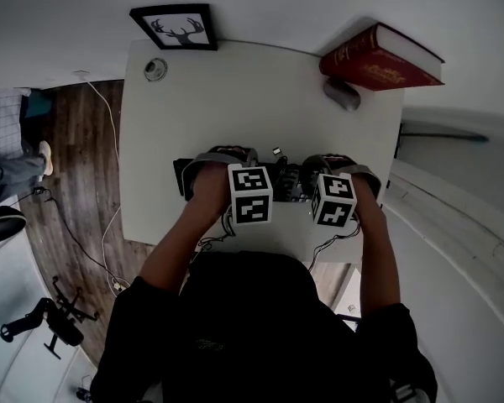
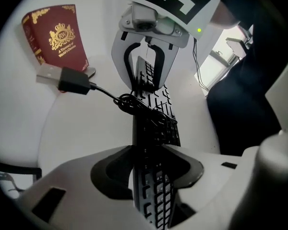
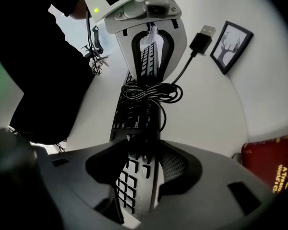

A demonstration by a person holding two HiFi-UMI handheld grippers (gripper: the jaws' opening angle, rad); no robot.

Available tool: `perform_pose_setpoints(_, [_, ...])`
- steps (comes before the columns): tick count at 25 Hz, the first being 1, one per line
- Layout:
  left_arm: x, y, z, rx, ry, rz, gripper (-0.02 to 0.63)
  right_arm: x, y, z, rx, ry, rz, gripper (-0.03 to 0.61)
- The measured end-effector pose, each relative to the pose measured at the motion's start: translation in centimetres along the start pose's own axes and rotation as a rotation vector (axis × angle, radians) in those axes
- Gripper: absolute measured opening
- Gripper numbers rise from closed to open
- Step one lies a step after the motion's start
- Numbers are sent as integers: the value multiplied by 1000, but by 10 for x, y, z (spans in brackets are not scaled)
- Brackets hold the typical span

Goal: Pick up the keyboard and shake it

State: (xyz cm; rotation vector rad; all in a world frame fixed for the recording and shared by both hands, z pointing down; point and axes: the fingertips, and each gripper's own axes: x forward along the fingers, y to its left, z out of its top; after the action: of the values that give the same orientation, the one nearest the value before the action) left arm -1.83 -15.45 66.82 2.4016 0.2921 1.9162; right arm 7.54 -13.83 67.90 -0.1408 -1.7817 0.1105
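Note:
A black keyboard (image 1: 290, 183) hangs between my two grippers over the white table (image 1: 235, 91), turned up on its long edge. My left gripper (image 1: 223, 162) clamps one end; in the left gripper view the keys (image 2: 153, 128) run down between its jaws (image 2: 146, 162). My right gripper (image 1: 340, 164) clamps the other end, with the keyboard (image 3: 134, 119) wedged between its pads (image 3: 141, 164). The keyboard's cable is coiled in a bundle (image 3: 151, 92) on its middle, and the USB plug (image 2: 62, 80) sticks out free. Each gripper view shows the other gripper at the far end.
A red book (image 1: 378, 57) leans at the table's back right, with a grey object (image 1: 343, 93) below it. A framed deer picture (image 1: 176, 28) stands at the back left beside a small round thing (image 1: 155, 70). Wooden floor with cables lies to the left.

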Motion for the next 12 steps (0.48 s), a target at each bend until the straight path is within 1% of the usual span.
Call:
perform_pose_setpoints(4, [8, 7, -3, -19, 14, -103, 178, 7, -5, 0, 24, 9, 90, 213])
perform_pose_setpoints(7, [13, 11, -5, -25, 21, -157, 179, 12, -7, -1, 39, 33, 147, 216])
perform_pose_setpoints(9, [17, 16, -7, -16, 22, -159, 179, 17, -13, -1, 42, 45, 151, 218])
perform_pose_setpoints(12, [28, 22, -11, -9, 45, -137, 178, 27, -20, -5, 31, 68, 126, 219])
